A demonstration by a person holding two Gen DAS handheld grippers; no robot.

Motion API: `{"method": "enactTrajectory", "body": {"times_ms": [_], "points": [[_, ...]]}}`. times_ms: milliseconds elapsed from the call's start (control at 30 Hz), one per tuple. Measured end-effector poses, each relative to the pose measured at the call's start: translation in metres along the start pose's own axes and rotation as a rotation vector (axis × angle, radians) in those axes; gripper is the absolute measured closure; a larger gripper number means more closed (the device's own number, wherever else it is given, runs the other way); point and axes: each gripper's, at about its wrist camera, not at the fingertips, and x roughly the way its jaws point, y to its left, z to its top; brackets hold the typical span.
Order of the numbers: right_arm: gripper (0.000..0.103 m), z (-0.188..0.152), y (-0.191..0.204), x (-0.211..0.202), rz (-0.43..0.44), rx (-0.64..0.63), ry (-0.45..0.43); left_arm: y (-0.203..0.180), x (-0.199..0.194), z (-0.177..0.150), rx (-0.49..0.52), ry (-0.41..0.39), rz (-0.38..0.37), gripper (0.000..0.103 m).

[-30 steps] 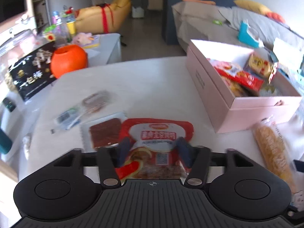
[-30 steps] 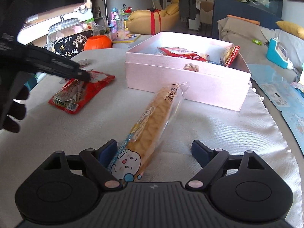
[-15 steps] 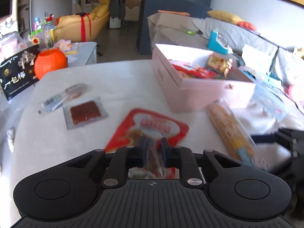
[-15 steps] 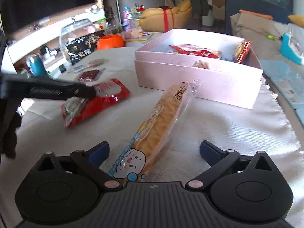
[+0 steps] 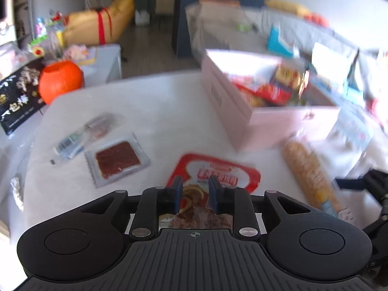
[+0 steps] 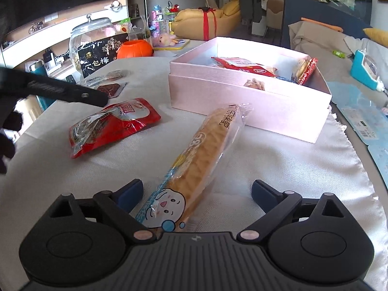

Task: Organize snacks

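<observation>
Black bag (image 6: 104, 54) by the glass jar (image 6: 91, 30) carries large white characters "一包梅", readable in the right wrist view and partly in the left wrist view (image 5: 18, 101). Long biscuit pack (image 6: 201, 155) has a cartoon face at its near end and dark characters on the clear far end that are too small and tilted to read. Red pouch (image 6: 114, 126) shows a white panel with red characters, blurred in both views (image 5: 215, 174); the red packet in the pink box (image 6: 247, 84) bears a small oval logo, illegible.
</observation>
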Motion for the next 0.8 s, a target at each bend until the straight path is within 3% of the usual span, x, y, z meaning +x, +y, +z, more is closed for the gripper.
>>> {"method": "enactTrajectory", "body": {"times_ms": [33,100,167,400,533,733,800], "points": [[0.006,0.0,0.0,0.0,0.0,0.0,-0.001,-0.006,0.001,0.003,0.035,0.007,-0.007,0.076],[0.006,-0.001,0.0,-0.001,0.001,0.002,-0.002,-0.019,0.002,0.006,0.112,0.025,0.007,0.085],[0.006,-0.001,0.0,-0.001,0.001,0.002,-0.003,-0.028,0.004,0.006,0.161,0.033,0.035,0.086],[0.006,-0.001,0.0,-0.001,0.0,0.002,-0.002,-0.03,0.002,0.006,0.168,0.033,0.034,0.086],[0.006,-0.001,0.0,-0.001,0.001,0.002,-0.003,-0.032,-0.006,0.006,0.151,0.032,-0.029,0.077],[0.006,-0.001,0.0,-0.001,0.0,0.002,-0.003,-0.048,0.002,0.002,0.228,0.062,-0.008,0.075],[0.006,-0.001,0.0,-0.001,0.0,0.002,-0.003,-0.052,0.003,0.0,0.249,0.067,-0.013,0.063]]}}
